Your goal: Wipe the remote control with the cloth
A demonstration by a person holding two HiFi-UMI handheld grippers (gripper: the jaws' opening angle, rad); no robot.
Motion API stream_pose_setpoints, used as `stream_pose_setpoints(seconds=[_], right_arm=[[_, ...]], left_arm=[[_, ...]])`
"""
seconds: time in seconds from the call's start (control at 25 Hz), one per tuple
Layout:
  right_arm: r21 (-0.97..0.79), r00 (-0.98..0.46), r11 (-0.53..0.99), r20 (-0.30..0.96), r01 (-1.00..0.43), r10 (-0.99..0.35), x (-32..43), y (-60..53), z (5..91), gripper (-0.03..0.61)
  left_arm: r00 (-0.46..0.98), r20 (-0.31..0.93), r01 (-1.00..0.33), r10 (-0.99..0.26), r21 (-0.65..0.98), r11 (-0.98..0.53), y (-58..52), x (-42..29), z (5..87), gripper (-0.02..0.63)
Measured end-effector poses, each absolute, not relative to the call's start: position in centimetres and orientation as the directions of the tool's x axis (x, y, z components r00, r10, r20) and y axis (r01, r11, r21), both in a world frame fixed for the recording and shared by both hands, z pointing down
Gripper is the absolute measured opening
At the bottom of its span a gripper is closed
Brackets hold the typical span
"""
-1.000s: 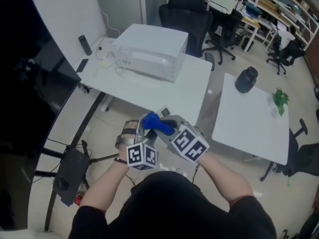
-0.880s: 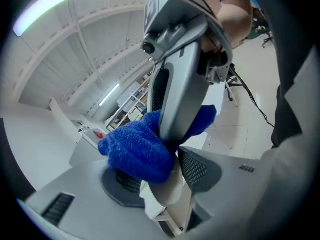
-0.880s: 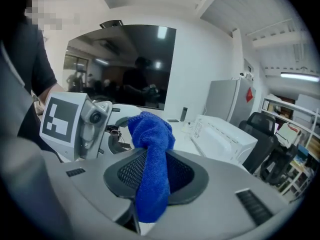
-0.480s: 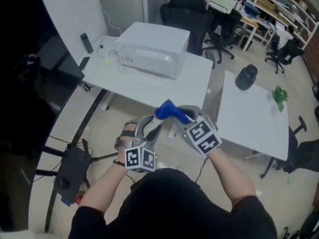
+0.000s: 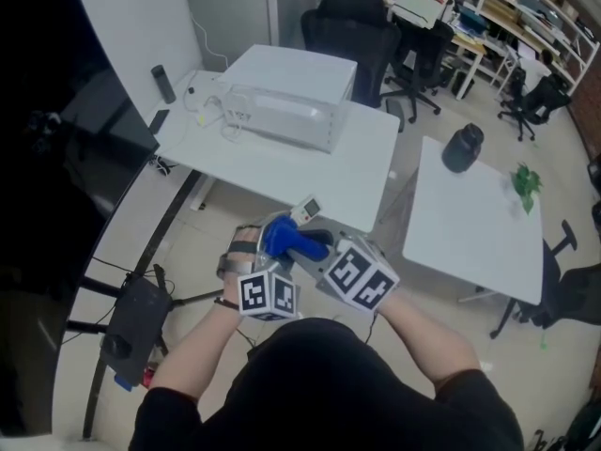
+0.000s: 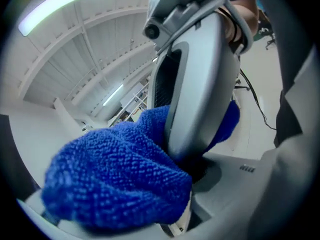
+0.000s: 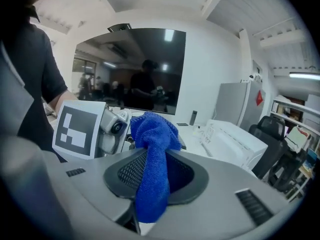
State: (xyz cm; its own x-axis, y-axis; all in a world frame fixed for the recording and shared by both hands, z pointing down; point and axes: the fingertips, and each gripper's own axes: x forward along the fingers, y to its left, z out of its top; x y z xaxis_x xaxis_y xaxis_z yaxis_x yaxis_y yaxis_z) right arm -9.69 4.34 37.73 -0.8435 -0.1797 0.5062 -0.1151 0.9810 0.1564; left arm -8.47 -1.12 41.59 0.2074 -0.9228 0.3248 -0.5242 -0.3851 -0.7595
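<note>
Two grippers meet close in front of the person, tips crossed and largely covering each other. The right gripper is clamped on the cloth: its own view shows the blue fabric pinched low between the narrowed jaws, rising in a strip and bunching into a knot just past the tips. That knot lies over the left gripper and hides most of what it carries. From the head view only one pale end of the remote pokes out beyond the cloth, on the far side of the left gripper's tips; the rest of its length is buried under fabric. The left gripper view is almost filled by the cloth and by the right gripper's grey jaw crossing upright in front of it, so only a sliver of the remote shows at the bottom edge, under the cloth, between the left jaws. Those jaws stand fairly wide around the remote and hold it, though where the pads meet it is covered. The right gripper view shows none of the remote, only the left gripper's cube just beside the cloth.
</note>
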Motion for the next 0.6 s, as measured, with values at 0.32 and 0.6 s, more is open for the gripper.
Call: stream_pose_setpoints(seconds=[0.32, 0.6], right_arm=[[0.251, -0.773, 0.943, 0.544, -0.221, -0.326, -6.9, 0.0, 38.4, 0.104], [0.245, -0.764, 0.915, 0.504, -0.321, -0.403, -4.5, -3.2, 38.2, 0.103]], left_arm=[[0.217, 0.297, -0.458, -0.930, -0.810, -0.366, -0.2, -7.7, 41.6, 0.206], [0.235, 0.298, -0.597, -0.925, -0.707, -0.379, 0.1, -8.0, 41.3, 0.206]])
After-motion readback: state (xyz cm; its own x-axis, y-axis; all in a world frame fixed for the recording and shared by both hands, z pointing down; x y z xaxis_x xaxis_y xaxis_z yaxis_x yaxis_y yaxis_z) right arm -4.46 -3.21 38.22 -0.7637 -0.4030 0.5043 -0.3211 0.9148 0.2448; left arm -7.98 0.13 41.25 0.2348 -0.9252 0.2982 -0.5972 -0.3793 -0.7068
